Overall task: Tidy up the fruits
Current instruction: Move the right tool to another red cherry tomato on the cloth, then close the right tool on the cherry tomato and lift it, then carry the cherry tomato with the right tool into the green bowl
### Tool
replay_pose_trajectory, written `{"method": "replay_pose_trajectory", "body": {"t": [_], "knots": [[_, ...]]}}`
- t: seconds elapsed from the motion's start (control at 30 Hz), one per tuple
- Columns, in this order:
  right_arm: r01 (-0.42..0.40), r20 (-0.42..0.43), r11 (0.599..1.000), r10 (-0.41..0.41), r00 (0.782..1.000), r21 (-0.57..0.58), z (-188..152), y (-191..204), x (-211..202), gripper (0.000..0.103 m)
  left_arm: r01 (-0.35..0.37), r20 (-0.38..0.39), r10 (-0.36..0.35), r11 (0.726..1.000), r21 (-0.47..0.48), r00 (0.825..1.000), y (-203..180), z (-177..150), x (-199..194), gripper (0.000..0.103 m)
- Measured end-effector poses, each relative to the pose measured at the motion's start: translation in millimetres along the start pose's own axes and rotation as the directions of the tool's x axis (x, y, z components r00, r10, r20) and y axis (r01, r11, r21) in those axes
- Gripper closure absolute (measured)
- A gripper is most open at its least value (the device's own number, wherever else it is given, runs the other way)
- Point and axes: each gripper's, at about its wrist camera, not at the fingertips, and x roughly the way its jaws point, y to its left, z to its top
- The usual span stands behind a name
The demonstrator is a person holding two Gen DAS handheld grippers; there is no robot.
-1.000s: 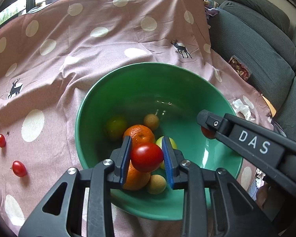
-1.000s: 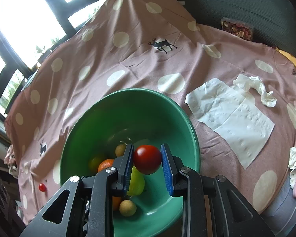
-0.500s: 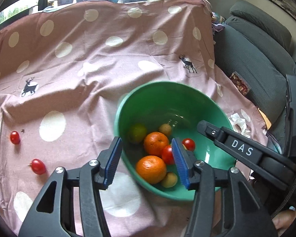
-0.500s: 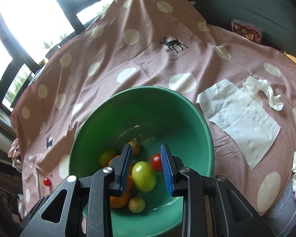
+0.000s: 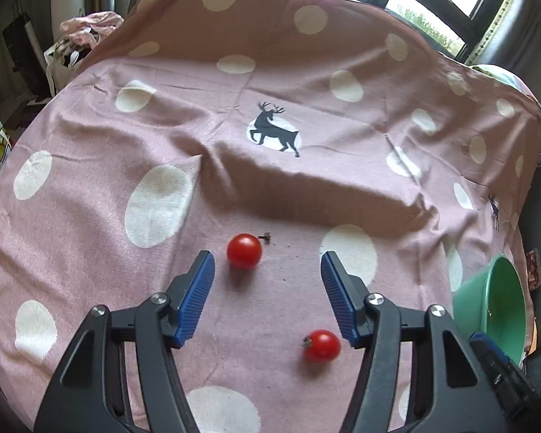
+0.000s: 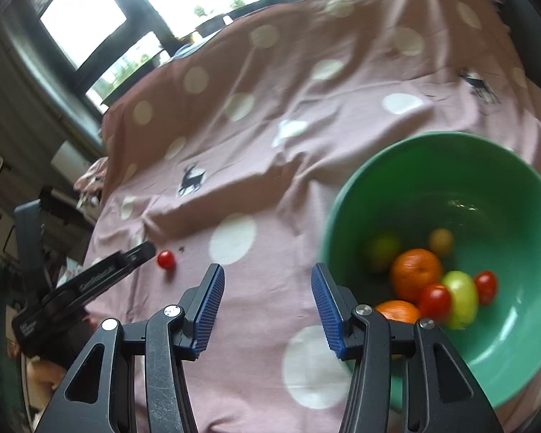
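My left gripper (image 5: 267,263) hangs over the pink dotted cloth, its jaws opening with nothing gripped. One cherry tomato (image 5: 244,251) lies on the cloth just ahead of the left finger. A second cherry tomato (image 5: 322,345) lies lower, beside the right finger. My right gripper (image 6: 267,274) is also opening and empty, left of the green bowl (image 6: 451,180). The bowl holds two oranges (image 6: 416,274), two red tomatoes (image 6: 434,301), a green fruit (image 6: 460,297) and small yellowish fruits. In the right wrist view a finger (image 6: 140,252) of the left gripper nearly touches the far tomato (image 6: 166,259).
The cloth (image 5: 306,83) is creased, with a raised fold across its middle and a deer print (image 5: 276,131). The green bowl (image 5: 505,288) shows at the right edge of the left wrist view. Clutter and bags stand beyond the cloth's left edge. Windows run along the back.
Both grippers let their tomatoes drop into the bowl, opened, and swung left away from it. The left gripper now hangs over the two tomatoes on the cloth.
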Motion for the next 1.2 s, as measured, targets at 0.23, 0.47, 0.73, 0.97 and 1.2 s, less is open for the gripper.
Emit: {"method": "replay_pose_trajectory", "body": {"t": [0.23,0.47,0.73,0.97,1.2], "knots": [[-0.087,-0.125,0.984,0.067,0.99,-0.156,-11,57,52,0.052,0.028,-0.057,-0.029,0.999,-0.02,0.998,11,7,30,0.05],[-0.036,-0.175,0.982,0.004,0.985,-0.183,-21,58,83,0.063,0.013,-0.096,-0.017,0.999,-0.048,0.995,22,7,48,0.06],[-0.055,-0.193,0.976,0.014,0.981,-0.209,-28,65,90,0.064,-0.042,-0.071,0.041,0.999,-0.011,0.997,20,6,50,0.071],[-0.01,-0.197,0.96,-0.048,0.979,-0.281,-38,77,97,0.073,-0.087,-0.041,0.088,0.996,0.024,0.995,18,3,51,0.077],[-0.006,-0.189,0.967,-0.044,0.981,-0.256,-36,71,91,0.073,-0.047,-0.043,0.047,0.999,0.001,0.998,19,-1,42,0.077]]}}
